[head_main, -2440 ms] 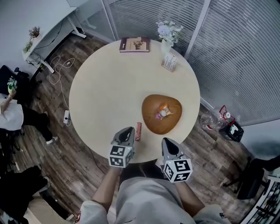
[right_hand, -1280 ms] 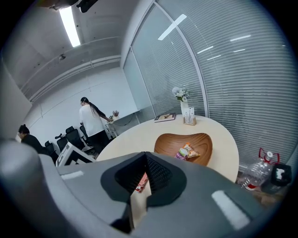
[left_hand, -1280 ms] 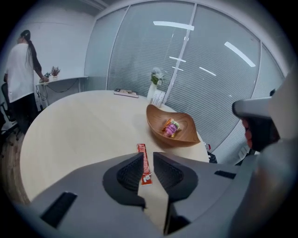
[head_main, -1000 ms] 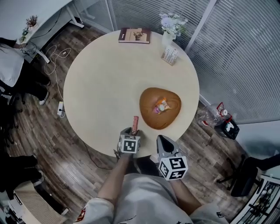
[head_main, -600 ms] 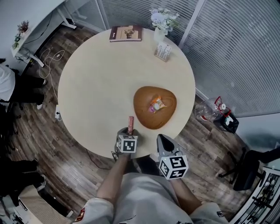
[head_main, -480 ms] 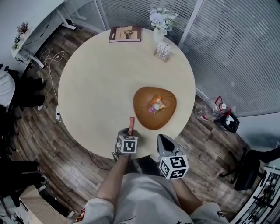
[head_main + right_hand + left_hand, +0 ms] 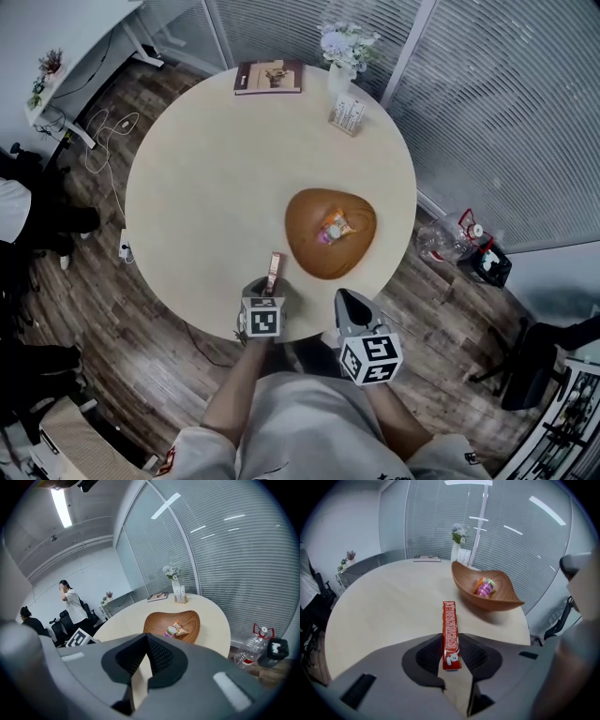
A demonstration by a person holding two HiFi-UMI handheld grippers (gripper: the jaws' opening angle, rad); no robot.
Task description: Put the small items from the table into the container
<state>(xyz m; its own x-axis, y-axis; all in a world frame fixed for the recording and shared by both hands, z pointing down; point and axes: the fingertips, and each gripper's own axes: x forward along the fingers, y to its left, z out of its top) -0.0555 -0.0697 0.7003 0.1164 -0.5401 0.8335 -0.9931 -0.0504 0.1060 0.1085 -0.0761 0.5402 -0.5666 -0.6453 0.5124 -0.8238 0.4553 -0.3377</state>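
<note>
A red snack bar [image 7: 274, 268] lies lengthwise near the front edge of the round table [image 7: 216, 178]. My left gripper [image 7: 267, 286] has its jaws closing on the bar's near end. In the left gripper view both pads press the sides of the bar [image 7: 450, 630], and its far end sticks out ahead of the left gripper [image 7: 451, 651]. To the right, the brown wooden bowl [image 7: 300, 234] holds colourful snack packets [image 7: 333, 228]. My right gripper [image 7: 345, 298] hovers at the table's edge below the bowl, shut and empty. It [image 7: 146, 637] faces the bowl [image 7: 159, 620].
At the table's far side lie a book [image 7: 269, 77], a vase of flowers [image 7: 342, 52] and a small card holder [image 7: 347, 114]. A plastic bottle [image 7: 441, 246] stands on the floor at the right. A person [image 7: 72, 604] stands far off.
My left gripper came in from the bar's left, set itself over the near end and closed its jaws on it. The right gripper has stayed still.
</note>
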